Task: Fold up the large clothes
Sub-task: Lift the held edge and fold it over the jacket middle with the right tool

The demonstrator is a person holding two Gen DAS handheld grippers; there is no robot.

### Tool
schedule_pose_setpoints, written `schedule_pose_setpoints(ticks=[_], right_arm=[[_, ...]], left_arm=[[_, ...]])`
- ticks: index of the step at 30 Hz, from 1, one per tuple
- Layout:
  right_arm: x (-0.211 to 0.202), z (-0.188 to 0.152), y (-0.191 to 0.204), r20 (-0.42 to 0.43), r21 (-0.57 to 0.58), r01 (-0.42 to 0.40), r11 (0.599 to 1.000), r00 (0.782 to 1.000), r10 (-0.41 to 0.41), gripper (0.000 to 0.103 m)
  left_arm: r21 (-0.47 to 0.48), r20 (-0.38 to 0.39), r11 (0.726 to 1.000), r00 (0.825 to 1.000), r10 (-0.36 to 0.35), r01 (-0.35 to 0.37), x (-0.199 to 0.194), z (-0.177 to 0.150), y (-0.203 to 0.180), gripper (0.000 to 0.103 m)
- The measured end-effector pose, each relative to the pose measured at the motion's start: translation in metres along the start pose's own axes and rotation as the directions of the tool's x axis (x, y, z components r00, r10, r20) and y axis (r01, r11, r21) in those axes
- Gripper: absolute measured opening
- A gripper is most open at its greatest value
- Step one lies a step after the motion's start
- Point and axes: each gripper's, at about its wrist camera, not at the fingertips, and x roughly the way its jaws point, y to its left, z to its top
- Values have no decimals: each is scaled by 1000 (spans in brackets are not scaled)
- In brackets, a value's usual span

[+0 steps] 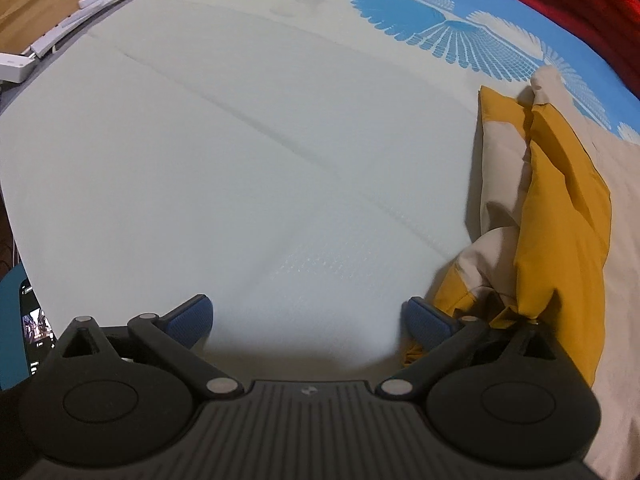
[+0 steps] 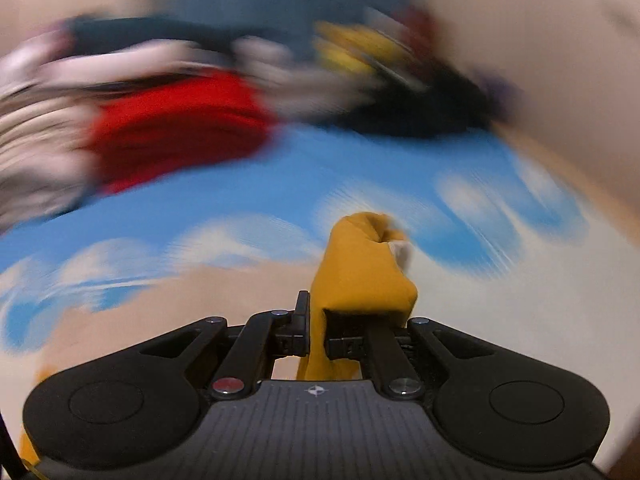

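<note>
Right gripper [image 2: 318, 332] pinching mustard-and-cream garment [image 2: 360, 272]; left gripper [image 1: 306, 320] spread, holding nothing.

Garment is lying at the right of the left gripper on the pale bedsheet [image 1: 240, 140], bunching up between the right jaws.

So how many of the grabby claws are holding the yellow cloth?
1. The right gripper is shut on a bunch of the yellow cloth. The left gripper is open over the pale sheet, holding nothing.

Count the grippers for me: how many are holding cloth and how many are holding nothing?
Holding cloth: 1, the right gripper, shut on the mustard garment.
Holding nothing: 1, the left gripper, its jaws wide apart over the pale sheet.
Total: 2
</note>
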Motion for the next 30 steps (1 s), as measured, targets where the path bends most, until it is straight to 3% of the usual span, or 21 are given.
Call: schedule_pose_setpoints(ticks=[2, 3, 5, 7, 10, 13, 16, 21, 22, 23, 25, 26, 27, 29, 30], right_arm=[[-7, -3, 66, 34, -173, -171, 970, 983, 180, 5], [-9, -11, 97, 11, -239, -271, 932, 959, 282, 5], [-2, -33, 144, -105, -314, -434, 844, 900, 424, 5], [14, -61, 175, -222, -329, -514, 792, 858, 464, 5], [40, -97, 196, -368, -316, -554, 771, 820, 438, 5], [36, -107, 200, -376, -332, -551, 766, 822, 429, 5], [28, -98, 192, -376, -315, -569, 759, 809, 451, 5], [24, -116, 203, -470, -346, -630, 695, 758, 453, 7], [29, -126, 208, -496, -336, -641, 690, 743, 449, 15], [36, -134, 210, -515, -314, -652, 690, 728, 453, 29], [44, -141, 206, -530, -198, -648, 735, 702, 476, 44], [44, -138, 200, -532, -120, -657, 744, 676, 510, 55], [42, -132, 195, -543, -48, -672, 739, 639, 545, 59], [33, -121, 180, -552, 91, -701, 707, 556, 622, 59], [27, -114, 171, -547, 122, -711, 693, 534, 645, 59]], left_arm=[[-17, -6, 1000, 1000, -16, 16, 1, 3, 5, 102], [-29, -12, 999, 1000, -28, 28, 2, 6, 10, 102], [-64, -16, 997, 998, -53, 52, 0, 12, 20, 102], [-118, -6, 992, 999, -52, 51, -2, 20, 35, 102], [-197, 20, 980, 999, -31, 35, -6, 29, 59, 102], [-217, 21, 976, 999, -28, 32, -6, 33, 68, 102], [-212, -7, 976, 999, -54, 52, -4, 36, 69, 102], [-227, 23, 972, 999, -49, 53, -15, 31, 75, 102], [-225, 33, 973, 999, -37, 43, -17, 31, 76, 102], [-224, 40, 974, 999, -25, 34, -17, 31, 76, 102], [-237, 47, 972, 999, 8, 3, -17, 33, 80, 102], [-250, 47, 968, 999, 10, 2, -19, 32, 84, 102], [-264, 47, 965, 999, 10, 3, -18, 33, 86, 102], [-284, 47, 959, 999, 10, 4, -19, 34, 88, 102], [-287, 52, 958, 999, 12, 3, -18, 37, 88, 102]])
